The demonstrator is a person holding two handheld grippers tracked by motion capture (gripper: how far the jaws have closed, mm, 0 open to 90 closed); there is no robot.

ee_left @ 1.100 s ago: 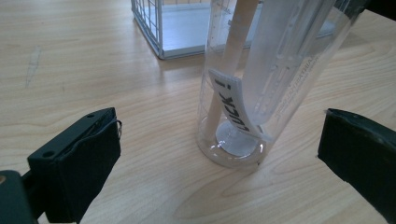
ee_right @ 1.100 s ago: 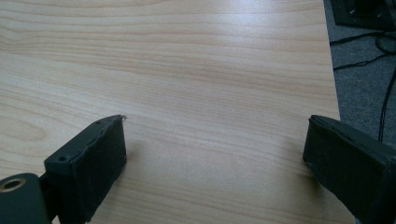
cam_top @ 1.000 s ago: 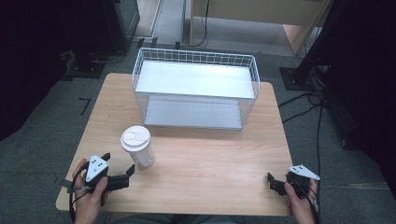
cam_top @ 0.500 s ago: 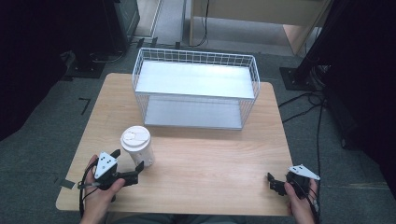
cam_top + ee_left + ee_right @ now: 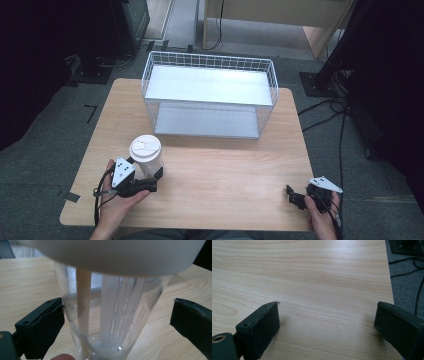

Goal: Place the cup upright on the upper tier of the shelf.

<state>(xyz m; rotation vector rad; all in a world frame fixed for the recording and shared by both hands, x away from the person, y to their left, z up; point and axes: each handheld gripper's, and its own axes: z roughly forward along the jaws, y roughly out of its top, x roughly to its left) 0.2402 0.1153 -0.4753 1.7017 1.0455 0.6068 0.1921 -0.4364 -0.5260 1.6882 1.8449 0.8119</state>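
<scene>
Your left gripper (image 5: 153,180) has come forward across the near left of the table (image 5: 230,165) in the last second, and it now sits at the base of the cup (image 5: 146,154), which it was short of a moment ago. In the left gripper view the jaws stand apart on either side of the clear cup (image 5: 110,315): the left one looks to be just touching the wall, while the right one is well clear of it, so the tool is released and nothing is gripped yet. The cup stands upright under its white lid (image 5: 145,148), in the same spot as before, near the left front of the table and in front of the wire basket (image 5: 210,95). That tells me the approach is done and the squeeze is the next step; I judge you should centre the cup between the jaws first, because a thin clear wall may buckle or slide if one jaw pushes before the other arrives. Farther right, the basket waits empty at the back. Your right gripper (image 5: 296,197) has not moved: it rests at the near right edge, and its own view shows its jaws wide apart over bare wood, holding nothing.
</scene>
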